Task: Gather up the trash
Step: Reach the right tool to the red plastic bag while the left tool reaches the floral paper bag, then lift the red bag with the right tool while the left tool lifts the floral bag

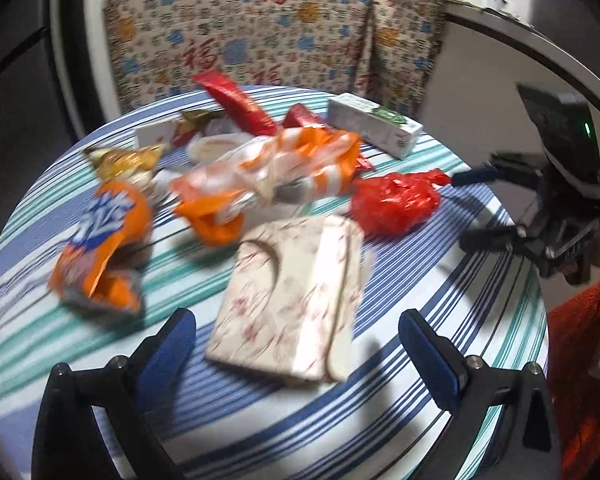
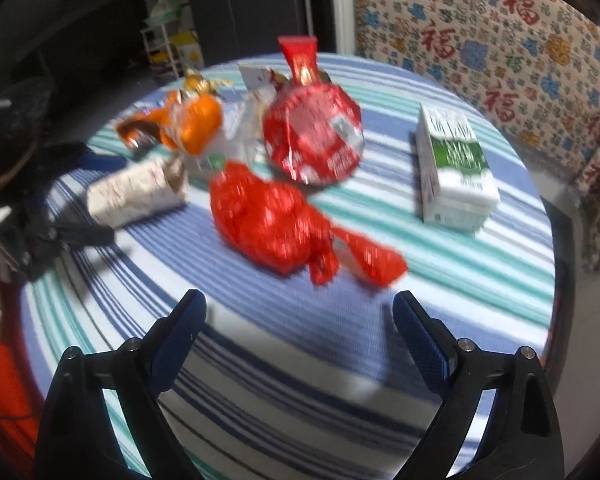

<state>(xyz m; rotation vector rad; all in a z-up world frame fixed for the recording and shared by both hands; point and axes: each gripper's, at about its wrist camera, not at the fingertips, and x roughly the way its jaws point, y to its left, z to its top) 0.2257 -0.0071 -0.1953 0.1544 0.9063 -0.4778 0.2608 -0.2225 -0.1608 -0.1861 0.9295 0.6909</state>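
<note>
From the left wrist view, the left hand-held gripper (image 1: pixel 296 334) hangs above the striped tabletop (image 1: pixel 440 292) with its jaws spread wide and nothing between them; just beyond lies a flat floral packet (image 1: pixel 292 300). Farther off the trash is strewn about: an orange snack bag (image 1: pixel 100 240) at the left, a clear orange-and-white wrapper (image 1: pixel 268 172) in the middle, a crumpled red plastic bag (image 1: pixel 396 200) to the right, and a white and green carton (image 1: pixel 372 124) at the far right. The right hand-held gripper (image 1: pixel 472 204) sits at the right edge, its fingers parted beside the red bag. From the right wrist view, the right hand-held gripper (image 2: pixel 298 326) stands wide open and empty, the crumpled red plastic bag (image 2: pixel 268 220) lying just ahead of it, a round red packet (image 2: pixel 314 136) behind that, and the carton (image 2: pixel 452 168) off to the right.
</note>
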